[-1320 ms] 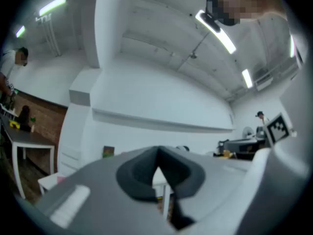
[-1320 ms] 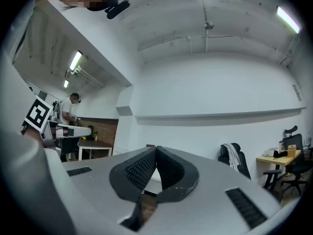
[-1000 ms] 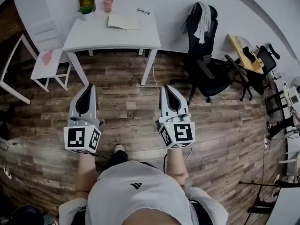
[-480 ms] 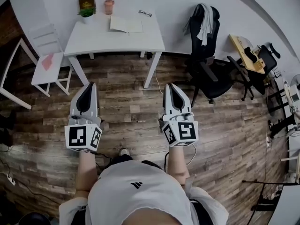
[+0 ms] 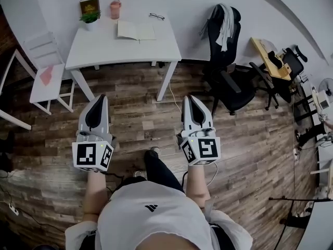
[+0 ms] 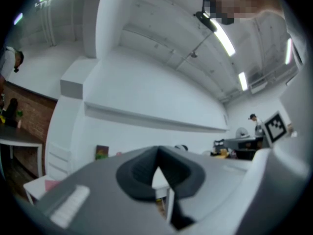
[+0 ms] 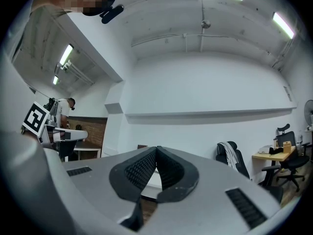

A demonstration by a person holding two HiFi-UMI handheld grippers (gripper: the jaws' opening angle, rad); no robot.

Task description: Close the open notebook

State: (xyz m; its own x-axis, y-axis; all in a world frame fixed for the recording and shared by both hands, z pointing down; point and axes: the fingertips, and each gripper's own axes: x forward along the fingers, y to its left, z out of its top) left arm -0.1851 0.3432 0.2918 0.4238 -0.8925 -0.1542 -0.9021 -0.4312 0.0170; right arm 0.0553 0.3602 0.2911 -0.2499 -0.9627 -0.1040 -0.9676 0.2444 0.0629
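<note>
Notebook (image 5: 136,31): lying open on the white table (image 5: 104,48), back part, near a pink cup (image 5: 115,9) and glasses (image 5: 156,16)
Left gripper (image 5: 98,99): fingers pressed together, nothing between them, over the wood floor (image 5: 145,124), well apart from the table
Right gripper (image 5: 191,99): same deal, fingers squeezed together on nothing

Notebook (image 5: 136,31) on table (image 5: 106,48); office chair (image 5: 227,82) right of table.

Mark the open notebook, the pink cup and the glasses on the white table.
open notebook (image 5: 136,31), head view, near its centre fold
pink cup (image 5: 115,10), head view, on its body
glasses (image 5: 156,16), head view, on the frame
</note>
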